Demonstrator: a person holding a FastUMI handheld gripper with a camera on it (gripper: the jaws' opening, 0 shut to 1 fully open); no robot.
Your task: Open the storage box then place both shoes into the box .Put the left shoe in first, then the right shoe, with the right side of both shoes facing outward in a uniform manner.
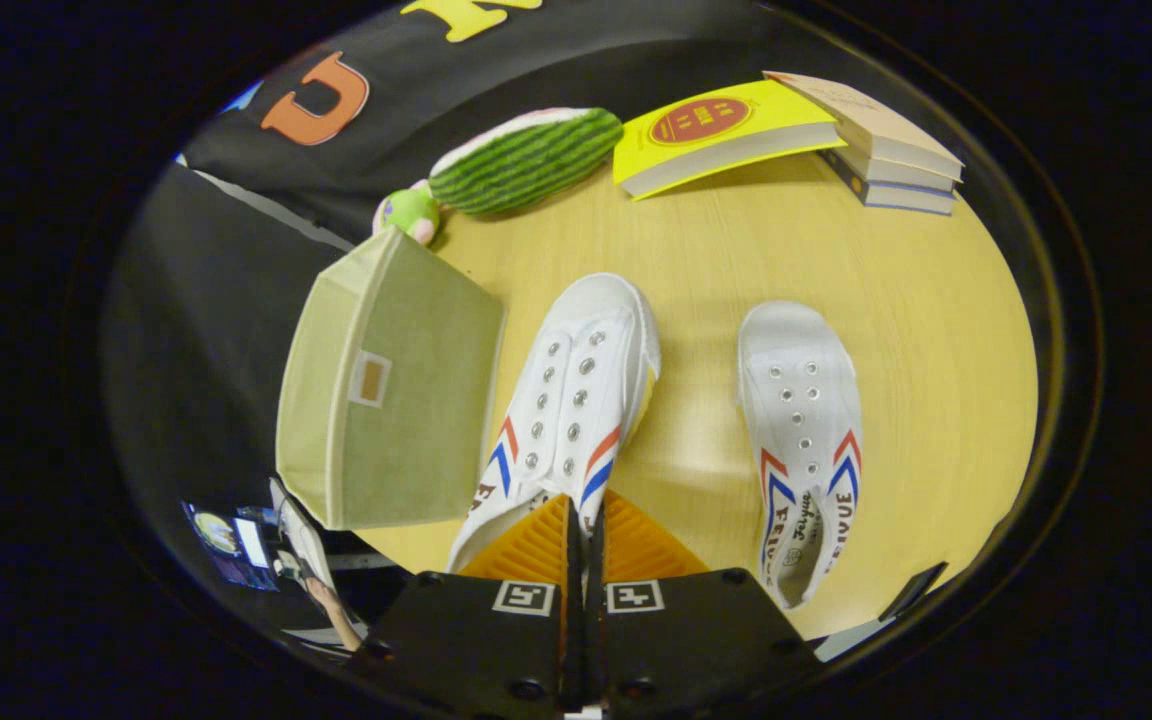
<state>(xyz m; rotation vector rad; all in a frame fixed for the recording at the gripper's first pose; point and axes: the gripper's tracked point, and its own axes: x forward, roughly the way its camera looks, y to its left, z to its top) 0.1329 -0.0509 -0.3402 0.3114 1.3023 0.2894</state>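
Jaws (584, 515) pinch the heel edge of the left shoe (566, 410) beside the storage box (386, 385).

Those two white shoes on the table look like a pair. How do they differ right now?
The shoe by the box lies beside the green storage box; the far shoe lies apart on bare table. The gripper, fingers closed, is at the heel of the shoe by the box; the far shoe lies untouched, its opening showing. Both are white, laceless, with red and blue stripes, toes pointing away from the gripper.

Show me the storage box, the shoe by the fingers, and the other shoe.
storage box (391, 385): gripper view, closed lid.
near shoe (576, 390): gripper view, eyelet panel.
far shoe (801, 400): gripper view, eyelet panel.
gripper (584, 515): gripper view, fingertips pinching shoe's heel.
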